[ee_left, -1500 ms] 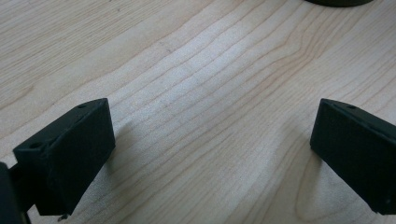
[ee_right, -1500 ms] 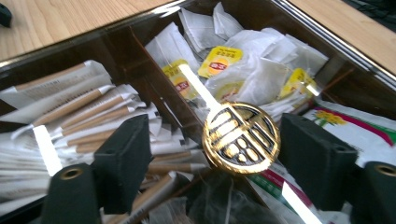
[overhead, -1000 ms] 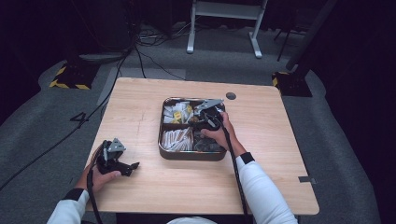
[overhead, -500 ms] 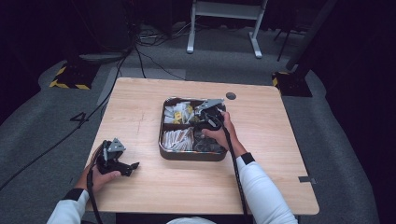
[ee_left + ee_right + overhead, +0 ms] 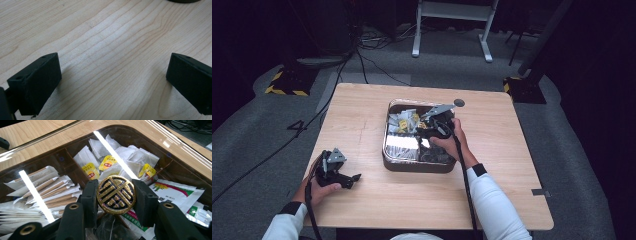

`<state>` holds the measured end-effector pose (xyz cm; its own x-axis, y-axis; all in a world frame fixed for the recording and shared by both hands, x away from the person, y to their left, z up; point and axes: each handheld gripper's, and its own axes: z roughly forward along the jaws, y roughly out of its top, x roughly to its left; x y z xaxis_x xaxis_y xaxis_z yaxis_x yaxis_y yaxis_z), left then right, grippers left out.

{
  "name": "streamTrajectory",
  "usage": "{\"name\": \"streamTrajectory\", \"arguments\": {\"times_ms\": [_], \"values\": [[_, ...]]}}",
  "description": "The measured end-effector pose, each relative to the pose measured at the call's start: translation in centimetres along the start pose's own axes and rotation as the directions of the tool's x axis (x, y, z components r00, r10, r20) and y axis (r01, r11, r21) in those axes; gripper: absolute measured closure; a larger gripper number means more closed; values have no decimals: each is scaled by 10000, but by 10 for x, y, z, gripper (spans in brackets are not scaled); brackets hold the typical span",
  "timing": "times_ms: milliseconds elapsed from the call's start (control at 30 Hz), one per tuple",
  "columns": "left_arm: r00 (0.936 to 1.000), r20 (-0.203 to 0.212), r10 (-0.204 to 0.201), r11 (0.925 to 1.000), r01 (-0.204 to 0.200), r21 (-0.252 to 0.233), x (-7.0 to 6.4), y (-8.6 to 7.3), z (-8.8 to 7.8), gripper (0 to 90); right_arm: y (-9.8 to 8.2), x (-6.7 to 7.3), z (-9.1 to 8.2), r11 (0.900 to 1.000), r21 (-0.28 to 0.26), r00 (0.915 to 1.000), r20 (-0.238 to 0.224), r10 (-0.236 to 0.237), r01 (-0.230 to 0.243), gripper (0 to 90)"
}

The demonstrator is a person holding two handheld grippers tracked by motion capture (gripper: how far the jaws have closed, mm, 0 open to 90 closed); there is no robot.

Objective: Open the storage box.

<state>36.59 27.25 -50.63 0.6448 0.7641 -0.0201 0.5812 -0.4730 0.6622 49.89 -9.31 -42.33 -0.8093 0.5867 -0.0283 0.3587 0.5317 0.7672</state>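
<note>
Right tongs [image 5: 116, 195] grip the lid's gold knob [image 5: 116, 195] (transparent lid [image 5: 75, 142] over box [image 5: 387, 155]); lift straight up, slowly. Left tongs [image 5: 112, 82] rest wide on surface [image 5: 112, 37].

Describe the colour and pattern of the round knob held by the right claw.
Gold knob with a black-inlaid fretwork emblem; clearest in the right gripper view.

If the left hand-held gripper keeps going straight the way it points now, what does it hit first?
Probably just bare table: the left hand-held gripper has open jaws with nothing between them. A dark rounded edge sits farther ahead, slightly right; depth there is unclear.
</note>
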Motion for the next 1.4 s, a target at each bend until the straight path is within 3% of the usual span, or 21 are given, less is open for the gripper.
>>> {"name": "streamTrajectory", "arguments": {"times_ms": [867, 1400], "values": [[10000, 14, -13, 10000, 13, 8, 0, 0, 0, 2, 10, -1, -27, 9992, -388, 9999, 108, 132, -128, 595], [10000, -10, 41, 10000, -41, -7, 0, 0, 0, 1, 16, 1, -37, 9991, -433, 10000, 63, -36, 39, 595]]}}
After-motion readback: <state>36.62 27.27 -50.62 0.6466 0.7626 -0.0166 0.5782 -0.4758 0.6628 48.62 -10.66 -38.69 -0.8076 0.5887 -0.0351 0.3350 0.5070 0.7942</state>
